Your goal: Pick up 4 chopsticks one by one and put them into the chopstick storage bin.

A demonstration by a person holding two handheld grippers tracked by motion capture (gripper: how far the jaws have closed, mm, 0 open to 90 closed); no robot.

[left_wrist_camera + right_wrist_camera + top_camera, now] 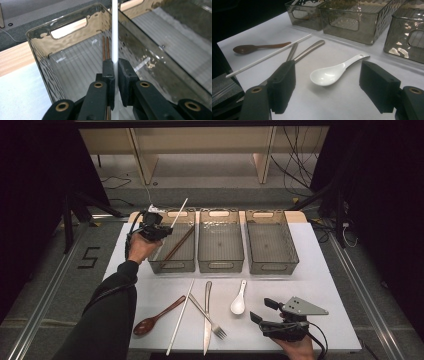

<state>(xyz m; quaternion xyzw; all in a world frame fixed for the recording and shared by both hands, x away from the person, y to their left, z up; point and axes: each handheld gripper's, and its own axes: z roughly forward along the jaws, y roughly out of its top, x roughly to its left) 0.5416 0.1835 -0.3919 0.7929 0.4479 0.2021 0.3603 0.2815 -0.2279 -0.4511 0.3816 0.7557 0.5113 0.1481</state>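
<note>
High view fixed above the near table edge, facing forward and down, left gripper view close over the left bin (75,50), right gripper view low, sharing the white spoon (332,72) with it

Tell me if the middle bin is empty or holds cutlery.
Empty. The middle bin shows only its bare ribbed floor in the high view, while the left bin holds brown chopsticks.
</note>
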